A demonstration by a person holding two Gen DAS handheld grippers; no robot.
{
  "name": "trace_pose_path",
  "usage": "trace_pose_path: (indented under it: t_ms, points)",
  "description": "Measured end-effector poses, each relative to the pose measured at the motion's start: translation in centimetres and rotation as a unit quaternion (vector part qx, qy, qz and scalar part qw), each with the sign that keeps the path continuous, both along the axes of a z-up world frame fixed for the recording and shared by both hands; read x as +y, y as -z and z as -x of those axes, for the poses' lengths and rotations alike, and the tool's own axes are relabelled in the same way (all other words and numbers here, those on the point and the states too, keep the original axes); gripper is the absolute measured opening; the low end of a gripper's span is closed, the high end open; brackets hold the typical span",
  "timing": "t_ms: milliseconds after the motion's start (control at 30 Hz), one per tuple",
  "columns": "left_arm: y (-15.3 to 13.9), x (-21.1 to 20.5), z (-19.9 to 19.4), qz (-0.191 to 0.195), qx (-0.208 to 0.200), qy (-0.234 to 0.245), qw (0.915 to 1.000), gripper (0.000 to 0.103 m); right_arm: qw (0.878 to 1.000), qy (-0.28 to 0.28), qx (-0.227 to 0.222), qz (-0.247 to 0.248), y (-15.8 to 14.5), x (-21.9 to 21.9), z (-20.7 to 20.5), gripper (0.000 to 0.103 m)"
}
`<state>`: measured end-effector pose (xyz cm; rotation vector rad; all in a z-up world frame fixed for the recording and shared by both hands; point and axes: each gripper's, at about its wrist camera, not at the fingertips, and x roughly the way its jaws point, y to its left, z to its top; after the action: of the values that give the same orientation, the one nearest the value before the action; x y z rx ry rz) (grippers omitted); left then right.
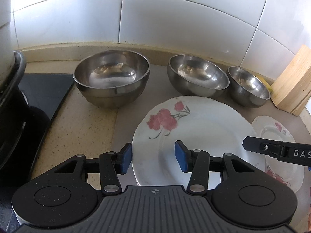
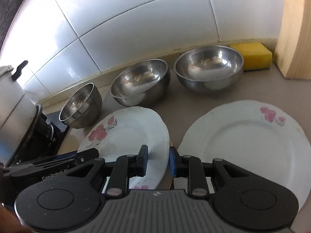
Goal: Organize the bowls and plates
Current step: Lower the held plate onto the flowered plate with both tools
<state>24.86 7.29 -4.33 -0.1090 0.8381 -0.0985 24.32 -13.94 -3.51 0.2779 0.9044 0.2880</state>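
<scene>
A white plate with red flowers [image 1: 194,132] lies on the counter, seemingly atop another plate. My left gripper [image 1: 153,156] is open, its jaws astride the plate's left rim. My right gripper [image 2: 157,160] has its blue pads on either side of the same plate's right rim [image 2: 136,134], with a small gap; its arm shows in the left wrist view [image 1: 281,151]. A second flowered plate [image 2: 252,145] lies to the right, also seen in the left wrist view [image 1: 276,136]. Three steel bowls stand at the back: left [image 1: 111,77], middle [image 1: 198,75], small right [image 1: 248,85].
A yellow sponge [image 2: 252,56] and a wooden block [image 2: 293,35] stand at the back right. A black induction hob [image 1: 42,91] and a dark pot [image 1: 9,101] are at the left. A white tiled wall [image 1: 155,19] runs behind.
</scene>
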Motion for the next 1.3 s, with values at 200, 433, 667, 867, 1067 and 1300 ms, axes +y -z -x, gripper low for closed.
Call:
trace_pose_path:
  t_ms: [200,433,667,867,1067,1300]
  points:
    - [0.0,0.3,0.0,0.007,0.004,-0.002,1.0,0.046,1.0,-0.012,-0.011,0.0,0.2,-0.2,0.0,0.005]
    - [-0.2,-0.1,0.8,-0.011,-0.004,0.006,0.9999,0.044,1.0,-0.01,-0.02,0.019,-0.2,0.1,0.4,0.008]
    - [-0.4,0.0,1.2,-0.014,-0.003,0.013,0.9998,0.043,0.999,-0.022,-0.028,0.016,-1.0,0.0,1.0,0.008]
    - [-1.0,-0.1,2.1,-0.019,-0.011,0.017,0.9996,0.043,0.998,-0.032,-0.038,0.025,-2.0,0.8,2.0,0.008]
    - [-1.9,-0.1,3.2,-0.016,-0.024,0.026,0.9993,0.044,0.993,-0.073,-0.038,0.085,-2.1,2.6,2.9,0.008]
    - [-2.8,-0.9,3.9,-0.019,-0.034,0.044,0.9983,0.044,0.983,-0.11,-0.047,0.139,-2.4,4.9,4.2,0.008]
